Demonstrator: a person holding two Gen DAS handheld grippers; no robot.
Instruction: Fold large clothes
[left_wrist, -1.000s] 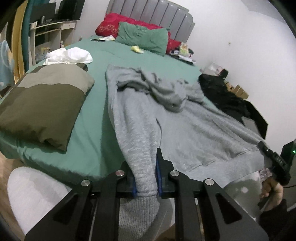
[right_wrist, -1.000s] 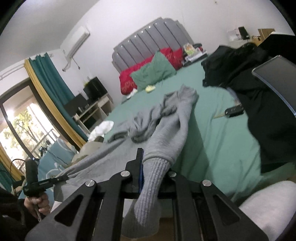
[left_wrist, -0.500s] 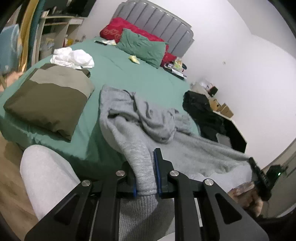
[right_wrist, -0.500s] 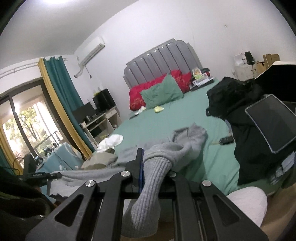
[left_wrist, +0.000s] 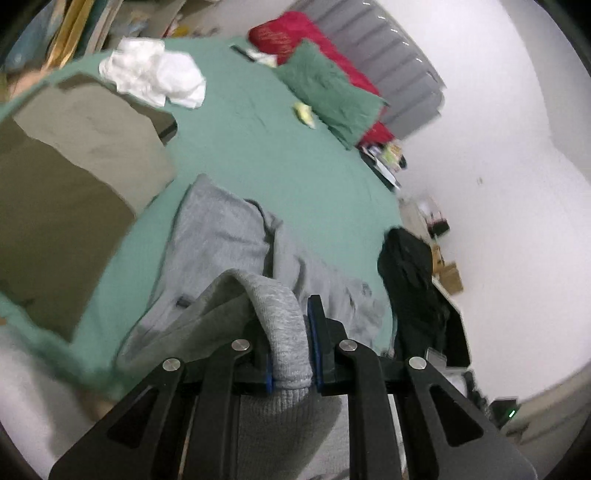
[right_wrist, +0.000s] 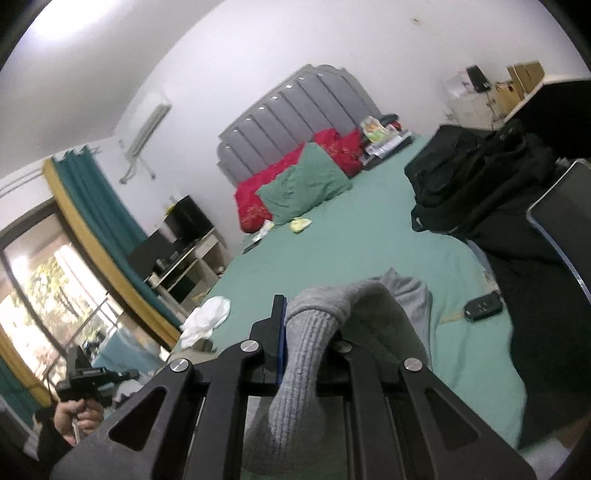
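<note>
A large grey sweatshirt (left_wrist: 225, 240) lies crumpled on the green bed (left_wrist: 280, 162), its body trailing toward me. My left gripper (left_wrist: 291, 354) is shut on one ribbed cuff (left_wrist: 288, 350), which hangs over and below the blue pads. In the right wrist view my right gripper (right_wrist: 310, 343) is shut on the other ribbed cuff (right_wrist: 306, 339); the sleeve (right_wrist: 399, 295) arches up over the fingers and drops back onto the bed. The left gripper's handle and the hand holding it (right_wrist: 79, 410) show at the lower left of the right wrist view.
An olive and tan cushion (left_wrist: 70, 184) and a white cloth (left_wrist: 155, 75) lie on the bed's left side. Green and red pillows (left_wrist: 328, 99) rest by the grey headboard. A black bag (right_wrist: 476, 177), a tablet (right_wrist: 569, 229) and a car key (right_wrist: 482, 306) sit on the right.
Both grippers have drawn back and up with the cuffs, dragging the sweatshirt toward the bed's near edge and bunching it. The left gripper's view has rolled so the bed appears tilted.
</note>
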